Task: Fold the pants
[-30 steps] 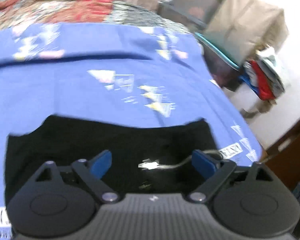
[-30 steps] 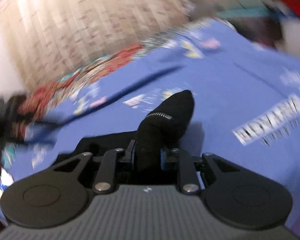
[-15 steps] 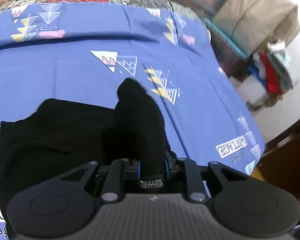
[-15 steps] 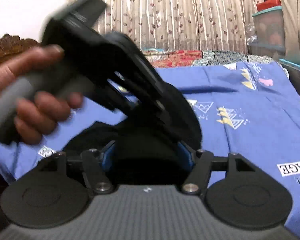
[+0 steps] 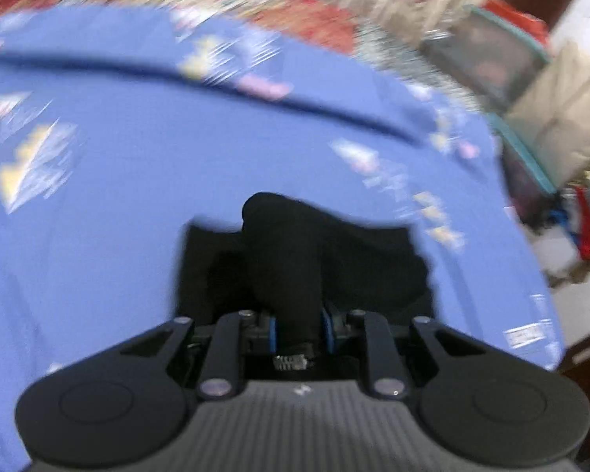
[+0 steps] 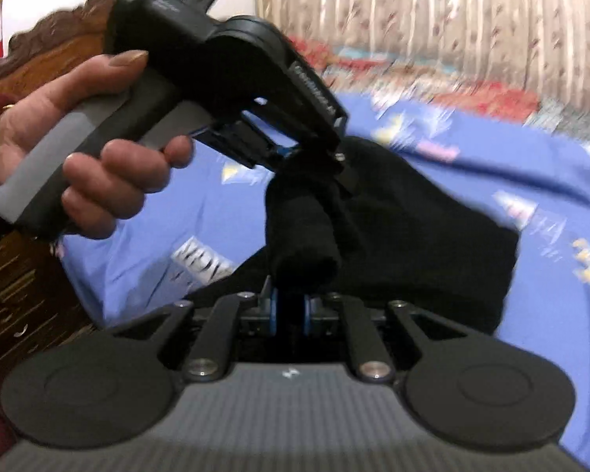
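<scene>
Left hand (image 6: 86, 149) wraps the grey handle of the left gripper (image 6: 295, 153), seen at the upper left of the right wrist view, its nose angled down onto the black pants (image 6: 413, 236). In the left wrist view the left gripper (image 5: 297, 330) is clenched on a bunched fold of the pants (image 5: 295, 259); blue pads press the cloth from both sides, and a small zipper piece shows just below them. The pants lie on the blue patterned bedsheet (image 5: 137, 157) of the bed, toward its near edge, with the gathered part lifted off the sheet and the rest spread flat behind it. Right gripper (image 6: 291, 314): jaws closing, blue pads nearly together with a rolled black fold of the pants rising from between them, so it grasps the cloth. The two grippers hold the garment close together, the left just above the right. Beyond the far edge of the bed: a red patterned cover (image 5: 306, 19) and a pale curtain (image 6: 452, 19). Off the right edge: storage boxes (image 5: 491, 63), blurred.
</scene>
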The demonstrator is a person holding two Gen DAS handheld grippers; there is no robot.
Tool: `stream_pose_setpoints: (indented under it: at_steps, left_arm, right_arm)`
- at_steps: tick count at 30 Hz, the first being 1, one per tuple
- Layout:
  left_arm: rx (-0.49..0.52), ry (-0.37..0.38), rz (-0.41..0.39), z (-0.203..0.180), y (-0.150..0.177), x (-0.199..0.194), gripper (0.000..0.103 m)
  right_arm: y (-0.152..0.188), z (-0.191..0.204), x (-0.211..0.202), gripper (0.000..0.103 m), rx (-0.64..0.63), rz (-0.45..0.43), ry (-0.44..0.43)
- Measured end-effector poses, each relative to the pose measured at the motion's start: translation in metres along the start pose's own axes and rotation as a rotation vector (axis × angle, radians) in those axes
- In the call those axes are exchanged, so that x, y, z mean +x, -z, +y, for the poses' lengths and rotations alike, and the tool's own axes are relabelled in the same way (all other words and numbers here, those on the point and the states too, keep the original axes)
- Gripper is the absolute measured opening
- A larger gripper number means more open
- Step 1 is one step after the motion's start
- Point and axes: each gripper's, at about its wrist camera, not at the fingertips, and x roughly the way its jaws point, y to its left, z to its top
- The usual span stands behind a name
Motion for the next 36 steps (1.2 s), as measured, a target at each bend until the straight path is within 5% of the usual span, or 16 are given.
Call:
stream_pose_setpoints:
  at_steps: [3, 8, 12, 14, 17, 20, 26, 30, 32, 36]
  left_arm:
    - [-0.113, -0.073, 0.064, 0.03, 0.022, 0.021, 0.041]
    - [-0.228, -0.015, 0.033, 0.047, 0.039, 0.013, 0.061]
    - [-0.181, 0.008, 0.01, 0.032, 0.04, -0.003, 0.066]
    - [-0.127, 0.012, -0.008, 0.02, 0.043, -0.009, 0.08]
    - [-0.01, -0.036, -0.032, -0.001, 0.054, -0.016, 0.078]
    - [0.119, -0.183, -0.021, -0.017, 0.067, -0.005, 0.072]
    - [0.139, -0.319, -0.049, -0.009, 0.068, 0.011, 0.073]
    - [0.127, -0.267, -0.07, -0.007, 0.068, -0.007, 0.085]
    - [0.114, -0.215, -0.099, 0.0, 0.068, -0.017, 0.103]
    - [-0.031, -0.078, -0.062, 0.025, 0.057, -0.015, 0.103]
  right_arm:
    - [0.008, 0.004, 0.007, 0.034, -0.008, 0.058, -0.041]
    - [0.005, -0.008, -0.028, 0.039, 0.014, -0.001, -0.088]
    - [0.014, -0.052, -0.07, 0.039, 0.224, -0.108, -0.014]
    - [0.025, -0.07, -0.074, 0.039, 0.342, -0.104, 0.018]
    - [0.039, -0.082, -0.067, 0.035, 0.455, -0.045, 0.029]
    - [0.044, -0.066, -0.058, 0.037, 0.463, 0.005, 0.003]
    - [0.041, -0.038, -0.031, 0.036, 0.361, 0.127, -0.067]
    - [0.031, -0.044, -0.049, 0.038, 0.355, 0.03, -0.097]
    - [0.031, -0.065, -0.072, 0.054, 0.42, -0.071, -0.099]
    - [0.041, -0.111, -0.083, 0.084, 0.615, -0.163, -0.02]
